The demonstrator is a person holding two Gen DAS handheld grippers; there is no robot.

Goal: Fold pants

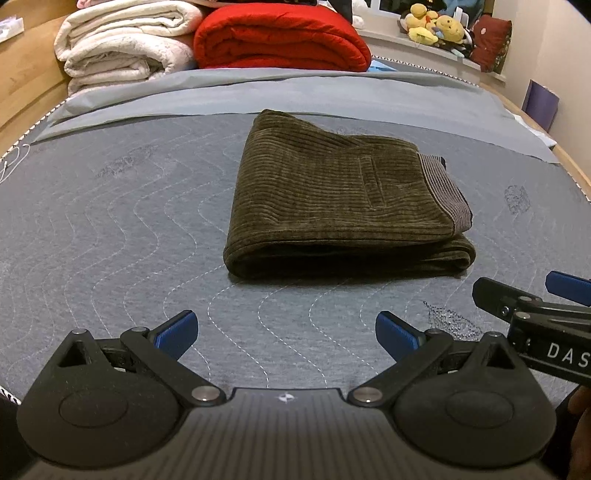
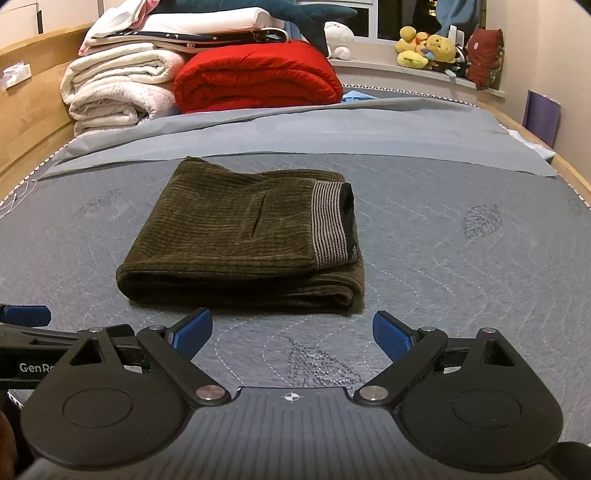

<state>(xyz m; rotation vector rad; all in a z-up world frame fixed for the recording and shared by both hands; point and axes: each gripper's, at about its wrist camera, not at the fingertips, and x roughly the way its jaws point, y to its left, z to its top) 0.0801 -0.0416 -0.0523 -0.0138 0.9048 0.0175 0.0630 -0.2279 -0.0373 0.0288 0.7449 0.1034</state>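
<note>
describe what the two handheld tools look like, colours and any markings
Both match. The left tool and right tool are matte black, with a ribbed centre body bearing a small white crosshair mark, round disc housings either side, silver pivot pins and blue textured finger pads. White lettering shows on their sides: "DAS" and "GenRo", both cut off.

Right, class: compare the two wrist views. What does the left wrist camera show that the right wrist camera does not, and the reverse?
Only the left view shows the left gripper head-on, open. Only the right view shows the right gripper head-on, open, plus the dark teal plush atop the white bedding pile. Both show the folded pants on the mattress, the red blanket and yellow toys.
</note>
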